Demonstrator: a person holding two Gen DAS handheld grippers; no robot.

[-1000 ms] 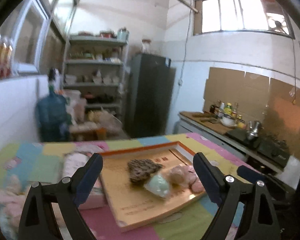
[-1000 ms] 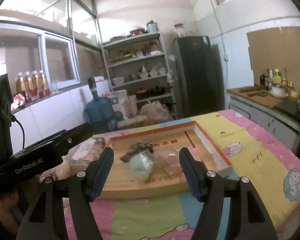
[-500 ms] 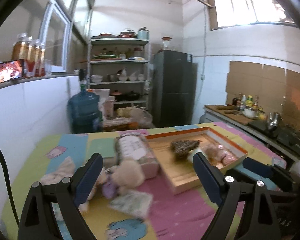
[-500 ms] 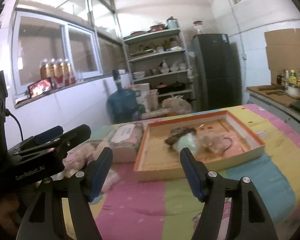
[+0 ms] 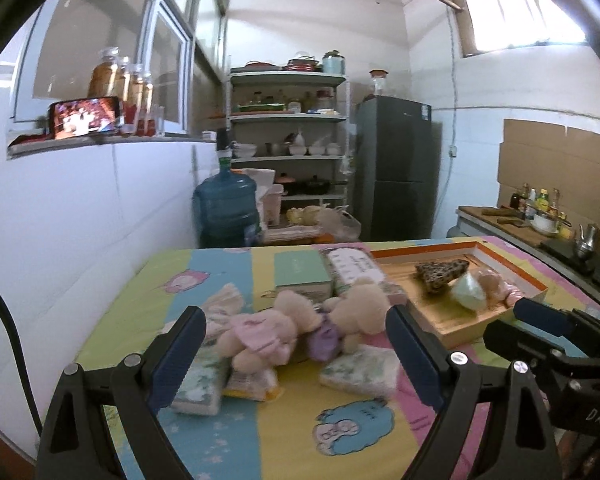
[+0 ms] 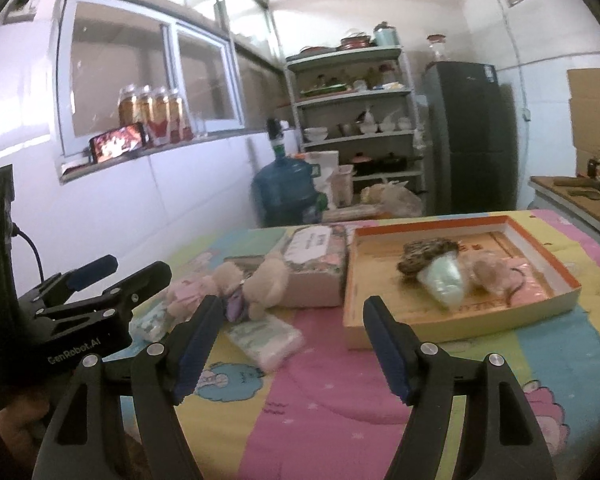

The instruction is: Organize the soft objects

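Both tongs stand wide apart and hold nothing: the left tongs (image 5: 296,354) hover above the near left of the table (image 5: 236,440), framing two plush bears (image 5: 300,328) lying among small soft packets (image 5: 360,368); the right tongs (image 6: 292,344) hang above the near middle. Farther right, a shallow orange-rimmed box (image 6: 452,320) holds a dark patterned soft piece (image 6: 424,256), a pale green one (image 6: 444,280) and a pink one (image 6: 488,270).
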